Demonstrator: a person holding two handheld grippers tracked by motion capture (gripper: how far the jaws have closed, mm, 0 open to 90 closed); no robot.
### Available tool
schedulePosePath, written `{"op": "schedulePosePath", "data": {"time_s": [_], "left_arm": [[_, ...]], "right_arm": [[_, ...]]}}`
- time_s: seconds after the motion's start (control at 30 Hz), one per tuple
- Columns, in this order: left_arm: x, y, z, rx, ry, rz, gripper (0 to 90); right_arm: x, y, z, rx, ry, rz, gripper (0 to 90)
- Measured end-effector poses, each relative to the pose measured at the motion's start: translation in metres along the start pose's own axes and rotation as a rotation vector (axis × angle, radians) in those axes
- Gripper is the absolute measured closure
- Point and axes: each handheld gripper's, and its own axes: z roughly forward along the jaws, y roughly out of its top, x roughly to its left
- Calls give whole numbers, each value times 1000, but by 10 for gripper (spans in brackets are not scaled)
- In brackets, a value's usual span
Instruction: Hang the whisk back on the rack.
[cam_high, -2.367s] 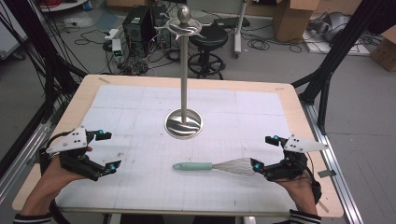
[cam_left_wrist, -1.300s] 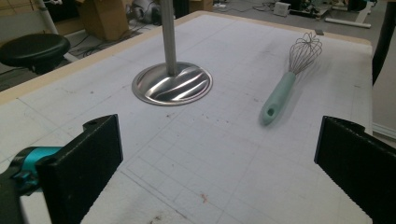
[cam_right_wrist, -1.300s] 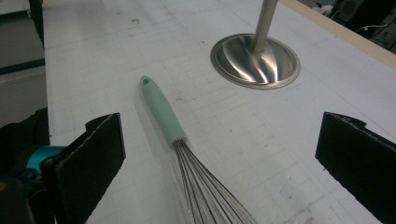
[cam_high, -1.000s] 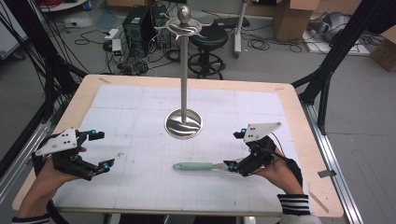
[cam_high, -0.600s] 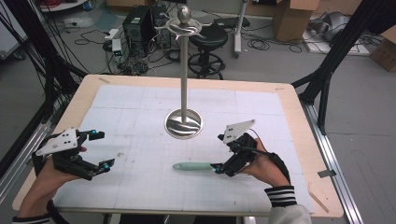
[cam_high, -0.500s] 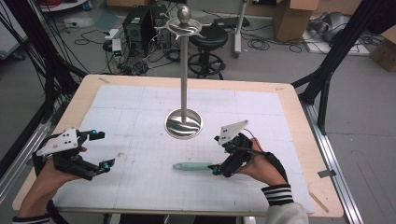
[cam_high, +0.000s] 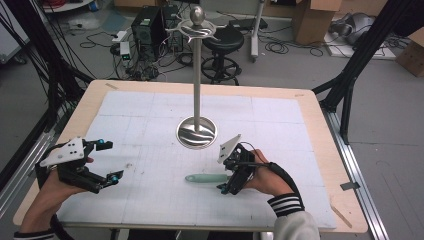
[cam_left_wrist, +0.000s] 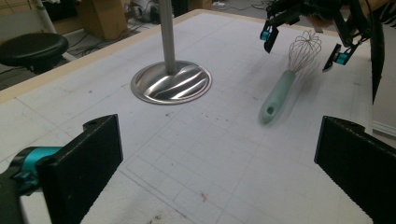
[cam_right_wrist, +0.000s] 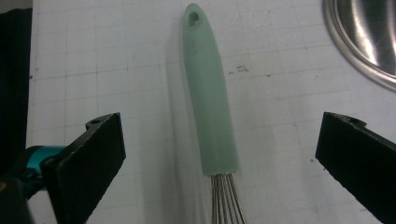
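Black jaws of my right gripper (cam_right_wrist: 219, 154) stand wide apart, one on each side of the whisk (cam_right_wrist: 208, 98), whose pale green handle runs straight up the middle of the right gripper view with the wire loops starting at the bottom edge between them. Neither jaw touches the handle yet. From the high view I see that gripper (cam_high: 235, 175) poised over the wire end, with the whisk (cam_high: 206, 177) lying flat on the white gridded mat (cam_high: 150, 150) just in front of the stand's round steel base (cam_high: 197, 132). My left gripper (cam_high: 102, 162) hangs over the mat well apart from the whisk, jaws likewise spread and holding nothing; its own view has the whisk (cam_left_wrist: 280, 88) farther off, beside the base. I judge this to be the reach-and-align step of a pickup. Next I would lower a little and close on the handle near the wires, squarely, so it does not roll. Beyond, the stand's pole (cam_high: 197, 75) rises to hooked arms (cam_high: 196, 30), a likely place to hang it.
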Motion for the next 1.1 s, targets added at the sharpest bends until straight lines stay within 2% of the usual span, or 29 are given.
{"op": "schedulePosePath", "data": {"time_s": [0.27, 0.33, 0.43, 0.5, 0.57, 0.67, 0.83, 0.9, 1.1], "left_arm": [[0, 0, 0, 1, -1, 1, 17], [0, 0, 0, 1, 0, 0, 17], [0, 0, 0, 2, -3, -1, 17], [0, 0, 1, 3, -3, -1, 17], [0, 0, 1, 4, -3, 0, 17], [0, 0, 1, 4, -3, 0, 17], [0, 0, 1, 3, -4, 0, 17], [0, 0, 1, 6, -3, -1, 17], [-1, 0, 1, -1, -9, 0, 17]], "right_arm": [[1, 8, 13, 50, 10, -10, 6], [0, 8, 16, 60, 18, -14, 65], [0, 7, 20, 81, 15, -9, 81], [0, 7, 21, 99, 19, -13, 182], [0, 7, 23, 103, 12, -12, 194], [-1, 7, 24, 126, 18, -32, 257], [-1, 6, 28, 160, 37, -25, 364], [-1, 7, 29, 166, 31, -45, 423], [-3, 6, 31, 188, 52, -48, 530]]}}
